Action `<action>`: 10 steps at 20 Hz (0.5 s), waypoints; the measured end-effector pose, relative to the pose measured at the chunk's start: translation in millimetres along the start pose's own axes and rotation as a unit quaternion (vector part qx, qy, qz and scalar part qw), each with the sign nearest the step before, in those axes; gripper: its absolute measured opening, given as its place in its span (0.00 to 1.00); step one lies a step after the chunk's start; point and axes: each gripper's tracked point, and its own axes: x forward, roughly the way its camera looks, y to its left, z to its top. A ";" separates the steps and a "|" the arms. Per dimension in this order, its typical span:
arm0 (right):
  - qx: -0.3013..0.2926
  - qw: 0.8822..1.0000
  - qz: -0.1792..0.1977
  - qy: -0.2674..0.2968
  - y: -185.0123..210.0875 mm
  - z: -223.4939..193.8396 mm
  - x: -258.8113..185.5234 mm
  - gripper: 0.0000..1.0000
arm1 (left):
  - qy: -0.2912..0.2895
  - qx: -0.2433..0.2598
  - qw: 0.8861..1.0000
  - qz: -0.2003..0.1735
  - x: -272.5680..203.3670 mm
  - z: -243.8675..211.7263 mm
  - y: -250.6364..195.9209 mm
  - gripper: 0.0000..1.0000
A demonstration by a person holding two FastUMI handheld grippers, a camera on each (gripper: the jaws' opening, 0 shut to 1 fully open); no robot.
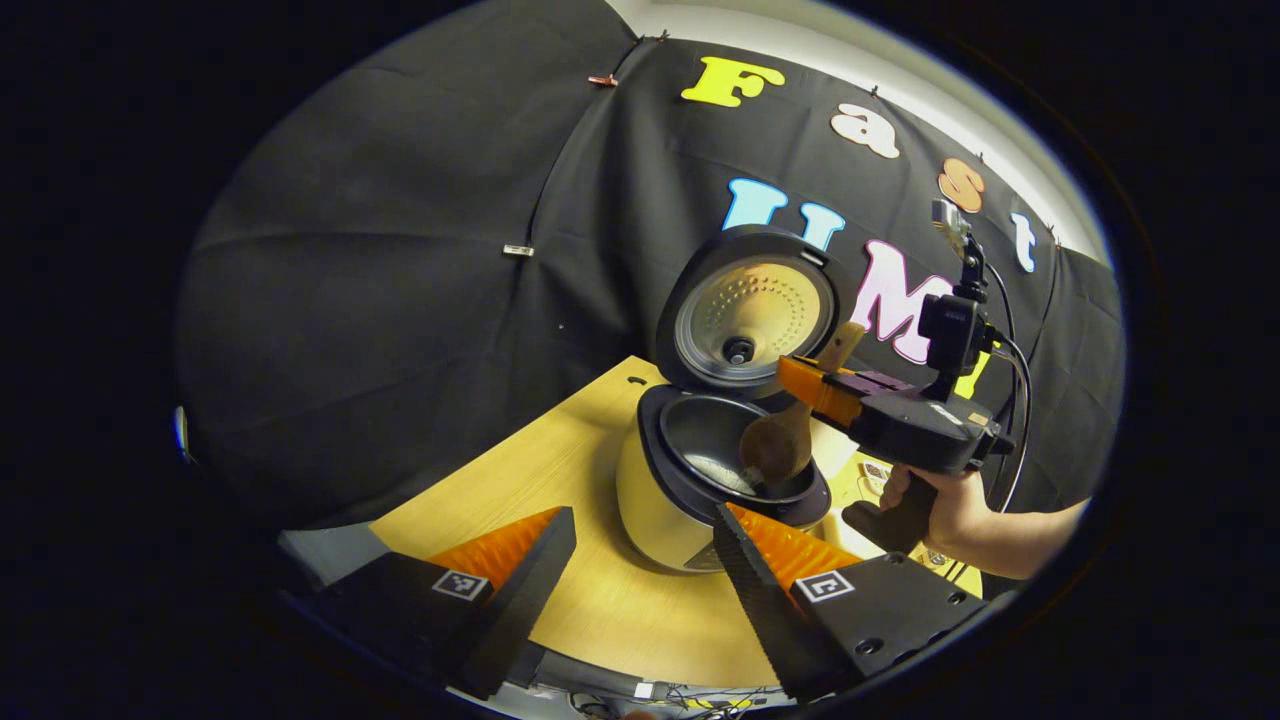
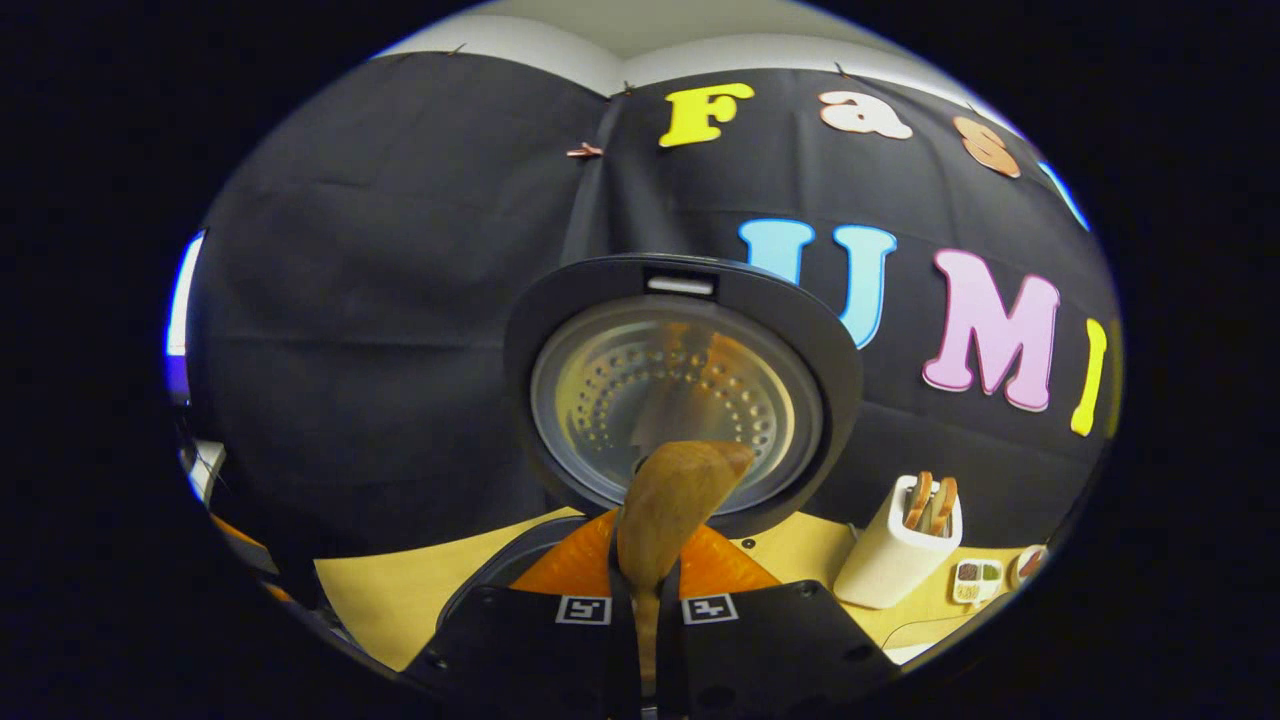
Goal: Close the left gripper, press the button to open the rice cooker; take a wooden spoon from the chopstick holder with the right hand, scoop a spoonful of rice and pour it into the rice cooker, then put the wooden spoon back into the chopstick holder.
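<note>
The cream rice cooker (image 1: pixel 650 500) stands on the wooden table with its lid (image 1: pixel 745 320) raised upright. Some white rice (image 1: pixel 725 475) lies in the dark inner pot. My right gripper (image 1: pixel 805 382) reaches in from the right, shut on the handle of the wooden spoon (image 1: pixel 775 445), whose bowl hangs tilted down inside the pot's rim. In the right gripper view the spoon (image 2: pixel 665 510) stands between my right gripper's (image 2: pixel 645 570) fingers, in front of the lid (image 2: pixel 680 390). My left gripper (image 1: pixel 640 525) stays open and empty, in front of the cooker.
A white chopstick holder (image 2: pixel 900 545) with wooden utensils stands to the right of the cooker, a small seasoning dish (image 2: pixel 975 578) beside it. A hand (image 1: pixel 950 510) holds the right gripper. Bare tabletop (image 1: pixel 560 480) lies left of the cooker, with its front edge near my left fingers.
</note>
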 end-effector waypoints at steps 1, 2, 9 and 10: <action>0.004 1.000 0.003 0.000 1.2 0.4 0.2 0.11 | 0.000 0.002 1.000 -0.001 0.1 0.6 -1.8 0.96; 0.011 1.000 0.003 -0.001 1.2 2.6 -2.4 0.11 | -0.001 0.003 1.000 -0.002 -0.3 0.0 -3.3 0.96; 0.095 0.994 -0.045 -0.020 -40.2 36.3 -25.7 0.11 | -0.014 0.008 1.000 -0.013 -2.2 4.7 -15.8 0.96; 0.114 0.992 -0.054 -0.024 -50.1 41.9 -30.9 0.11 | -0.016 0.007 1.000 -0.016 -3.5 5.4 -17.8 0.96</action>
